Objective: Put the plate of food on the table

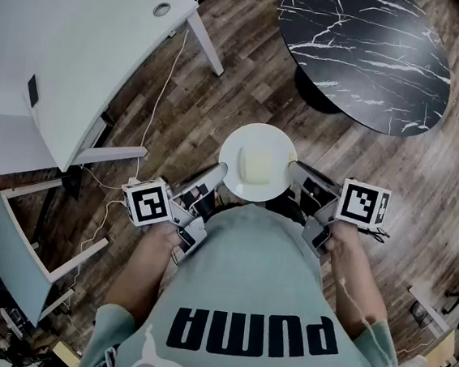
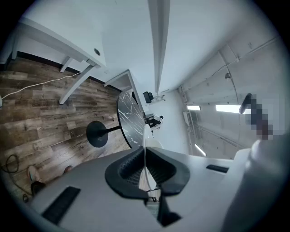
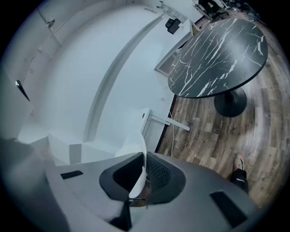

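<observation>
one plate [image 1: 240,145], one food square [image 1: 257,165] on it. two grippers (one each side of plate): left gripper [image 1: 222,170], right gripper [image 1: 291,167]. two tables beyond plate: black marble table [image 1: 366,50], white table [image 1: 72,48].

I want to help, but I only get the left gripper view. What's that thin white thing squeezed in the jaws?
Observer: The head view shows a round white plate; you are seeing its rim edge-on.
Operator: Is anything on it?
Observer: A pale square piece of food lies in its middle.
Operator: Who holds the other side?
Observer: The right hand-held gripper is shut on the opposite rim.
</observation>
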A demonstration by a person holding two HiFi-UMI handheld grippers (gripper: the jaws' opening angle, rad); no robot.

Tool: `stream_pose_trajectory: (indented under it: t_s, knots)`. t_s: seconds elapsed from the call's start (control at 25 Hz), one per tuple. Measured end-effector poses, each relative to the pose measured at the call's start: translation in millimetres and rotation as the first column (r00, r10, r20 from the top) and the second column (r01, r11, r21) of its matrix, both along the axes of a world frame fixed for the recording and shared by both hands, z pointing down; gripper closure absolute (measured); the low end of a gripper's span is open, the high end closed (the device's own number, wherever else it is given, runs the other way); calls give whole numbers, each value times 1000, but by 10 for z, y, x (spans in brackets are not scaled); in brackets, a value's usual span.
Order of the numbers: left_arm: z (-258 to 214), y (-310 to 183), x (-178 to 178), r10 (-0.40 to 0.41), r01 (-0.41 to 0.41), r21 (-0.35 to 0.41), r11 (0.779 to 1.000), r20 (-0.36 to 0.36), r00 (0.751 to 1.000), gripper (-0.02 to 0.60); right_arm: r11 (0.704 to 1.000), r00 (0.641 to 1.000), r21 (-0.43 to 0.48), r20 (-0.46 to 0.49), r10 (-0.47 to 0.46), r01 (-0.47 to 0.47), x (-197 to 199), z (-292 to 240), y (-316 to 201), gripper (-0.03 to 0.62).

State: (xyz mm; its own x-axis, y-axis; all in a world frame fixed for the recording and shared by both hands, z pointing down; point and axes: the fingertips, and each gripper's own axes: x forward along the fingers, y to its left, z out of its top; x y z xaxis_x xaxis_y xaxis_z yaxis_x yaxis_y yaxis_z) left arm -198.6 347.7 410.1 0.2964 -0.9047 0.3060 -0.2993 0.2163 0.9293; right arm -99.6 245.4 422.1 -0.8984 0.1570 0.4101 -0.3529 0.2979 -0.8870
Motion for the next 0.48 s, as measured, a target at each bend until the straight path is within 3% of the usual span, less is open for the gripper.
stream_pose_trajectory:
  t_s: [0.48]
  knots:
    - [-29,-709,276,45,-45,-15,999,9,999,563,998,998,-18,31,59,-58,310,9,-656,568]
